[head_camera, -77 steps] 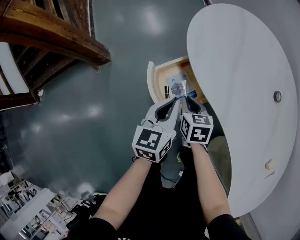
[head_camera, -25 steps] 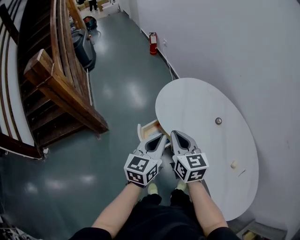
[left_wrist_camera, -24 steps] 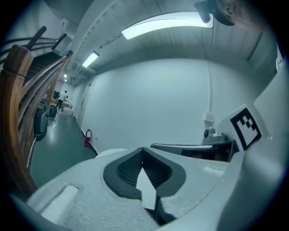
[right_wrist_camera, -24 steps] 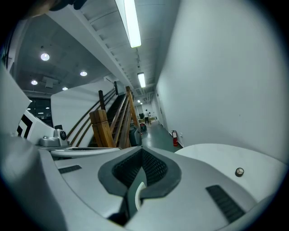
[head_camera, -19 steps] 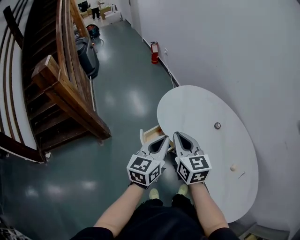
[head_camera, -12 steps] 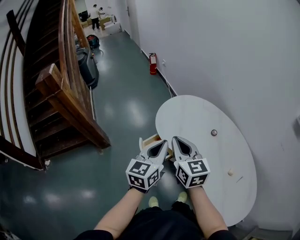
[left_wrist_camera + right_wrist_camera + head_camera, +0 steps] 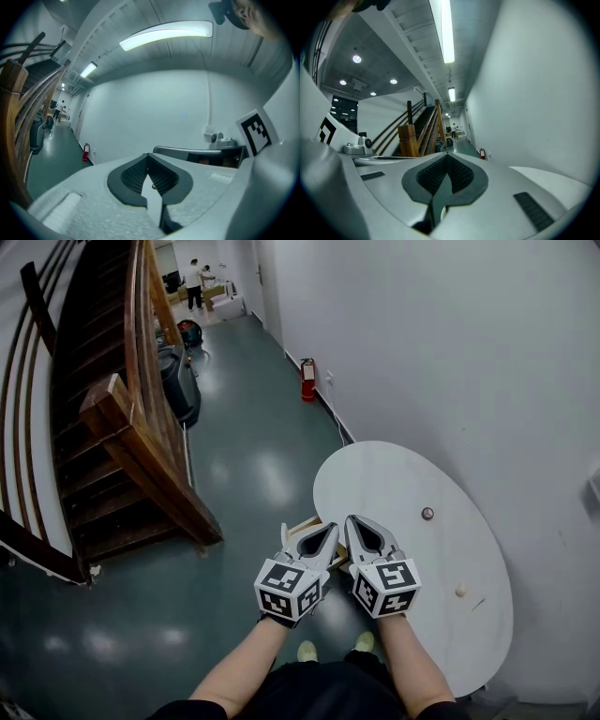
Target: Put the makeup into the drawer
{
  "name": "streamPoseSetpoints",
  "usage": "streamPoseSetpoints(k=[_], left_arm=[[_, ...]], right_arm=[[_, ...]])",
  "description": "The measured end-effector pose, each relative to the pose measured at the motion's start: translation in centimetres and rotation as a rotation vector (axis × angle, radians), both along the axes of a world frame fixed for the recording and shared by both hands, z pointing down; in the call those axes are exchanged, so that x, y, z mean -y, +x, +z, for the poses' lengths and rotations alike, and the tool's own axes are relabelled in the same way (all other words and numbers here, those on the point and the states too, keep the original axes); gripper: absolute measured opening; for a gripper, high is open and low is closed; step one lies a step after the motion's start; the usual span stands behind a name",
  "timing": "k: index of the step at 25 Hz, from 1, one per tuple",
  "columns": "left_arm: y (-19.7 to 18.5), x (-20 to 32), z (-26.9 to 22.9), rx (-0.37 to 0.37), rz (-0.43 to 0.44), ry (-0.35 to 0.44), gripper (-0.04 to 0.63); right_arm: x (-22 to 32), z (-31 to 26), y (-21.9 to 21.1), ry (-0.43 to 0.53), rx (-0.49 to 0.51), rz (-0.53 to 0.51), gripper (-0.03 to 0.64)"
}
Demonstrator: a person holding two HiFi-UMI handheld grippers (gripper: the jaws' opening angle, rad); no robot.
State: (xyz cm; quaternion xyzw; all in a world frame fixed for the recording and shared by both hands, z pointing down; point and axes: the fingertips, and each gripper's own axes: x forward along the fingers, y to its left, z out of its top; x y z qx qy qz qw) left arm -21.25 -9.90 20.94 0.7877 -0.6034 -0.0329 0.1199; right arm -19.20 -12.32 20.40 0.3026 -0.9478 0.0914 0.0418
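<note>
Both grippers are held side by side in front of me, pointing level. In the head view my left gripper (image 7: pixel 331 527) and my right gripper (image 7: pixel 351 519) hang above the near edge of the white oval table (image 7: pixel 441 549). Below them a corner of the open wooden drawer (image 7: pixel 298 527) shows at the table's left side. Most of the drawer is hidden behind the grippers, and no makeup is in sight. The left gripper (image 7: pixel 148 154) has its jaws together with nothing between them. The right gripper (image 7: pixel 446 153) is likewise shut and empty.
A wooden staircase (image 7: pixel 141 456) runs along the left. A red fire extinguisher (image 7: pixel 307 381) stands by the white wall. A small round fitting (image 7: pixel 427 513) and a small pale object (image 7: pixel 460 590) sit on the table. A person (image 7: pixel 194 282) stands far down the corridor.
Both grippers have risen away from the drawer, still shut. The head view has lifted, showing more corridor and less of the drawer.
</note>
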Motion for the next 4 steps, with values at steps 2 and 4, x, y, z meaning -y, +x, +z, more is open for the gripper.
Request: streamPoseSetpoints(k=[2,4], left_arm=[[-0.07,-0.34,0.13,0.002,0.001,-0.005,0.008],[-0.14,-0.71,0.26,0.003,0.001,-0.010,0.008]], right_arm=[[-0.33,0.13,-0.03,-0.005,-0.002,0.002,0.014],[-0.67,0.25,-0.06,-0.010,-0.005,0.005,0.014]])
